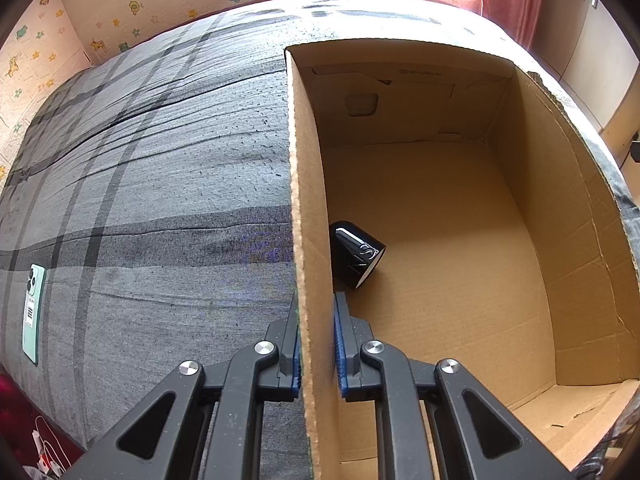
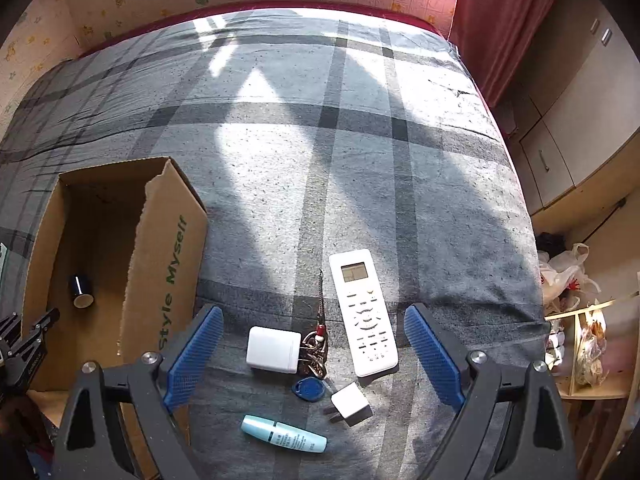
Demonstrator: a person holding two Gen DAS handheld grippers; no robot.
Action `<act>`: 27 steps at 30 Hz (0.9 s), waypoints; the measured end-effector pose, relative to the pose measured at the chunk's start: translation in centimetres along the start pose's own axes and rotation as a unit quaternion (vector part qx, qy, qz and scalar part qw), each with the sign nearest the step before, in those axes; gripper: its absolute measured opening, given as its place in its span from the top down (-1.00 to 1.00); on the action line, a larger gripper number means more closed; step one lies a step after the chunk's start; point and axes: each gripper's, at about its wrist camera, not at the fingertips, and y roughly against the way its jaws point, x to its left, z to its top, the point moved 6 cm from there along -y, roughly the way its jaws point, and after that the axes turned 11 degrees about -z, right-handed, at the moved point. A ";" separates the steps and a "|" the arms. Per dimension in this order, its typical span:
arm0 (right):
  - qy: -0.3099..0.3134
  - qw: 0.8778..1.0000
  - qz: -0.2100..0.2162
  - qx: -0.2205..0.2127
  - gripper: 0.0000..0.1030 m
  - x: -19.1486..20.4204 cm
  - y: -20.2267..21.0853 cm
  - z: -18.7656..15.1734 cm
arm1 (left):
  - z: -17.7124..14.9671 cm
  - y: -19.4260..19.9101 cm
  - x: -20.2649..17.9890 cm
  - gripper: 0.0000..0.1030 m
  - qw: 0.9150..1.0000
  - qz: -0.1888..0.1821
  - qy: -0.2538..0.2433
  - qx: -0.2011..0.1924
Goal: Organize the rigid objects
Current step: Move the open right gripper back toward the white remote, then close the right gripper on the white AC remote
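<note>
while my left gripper (image 1: 316,344) clamps the cardboard box (image 1: 308,200) wall, a black cup (image 1: 358,254) lies tipped inside by that wall. my right gripper (image 2: 314,356) hangs wide open above the white case (image 2: 273,349), keys (image 2: 314,354), remote (image 2: 363,312), charger (image 2: 351,403) and blue tube (image 2: 284,434) on the bedspread (image 2: 360,160).

- The left wrist view looks steeply down from close above the cardboard box (image 1: 312,240), straddling its left wall, bed cover (image 1: 160,180) alongside.
- The right wrist view looks down from higher over the cover right of the box, facing the window wall.
- Both share the box, its black cup (image 1: 358,254) and the cover.
</note>
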 end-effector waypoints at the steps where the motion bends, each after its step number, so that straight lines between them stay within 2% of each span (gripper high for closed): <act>1: -0.004 1.000 -0.002 0.004 -0.84 -0.4 -0.7 -0.1 | 0.0 0.0 0.0 0.74 1.000 -0.001 0.000 0.000; 9: -0.018 0.999 -0.018 0.033 -0.84 -3.2 -6.6 -1.5 | 0.1 -0.1 0.0 0.75 1.000 0.000 -0.001 0.003; 16: -0.026 0.998 0.001 0.055 -0.84 -4.3 -10.3 -2.5 | 0.1 -0.2 0.0 0.75 1.000 0.002 0.000 0.004; 27: 0.023 0.997 0.008 0.078 -0.82 -4.3 -14.4 -3.5 | 0.1 -0.3 -0.2 0.75 1.000 0.006 0.000 0.006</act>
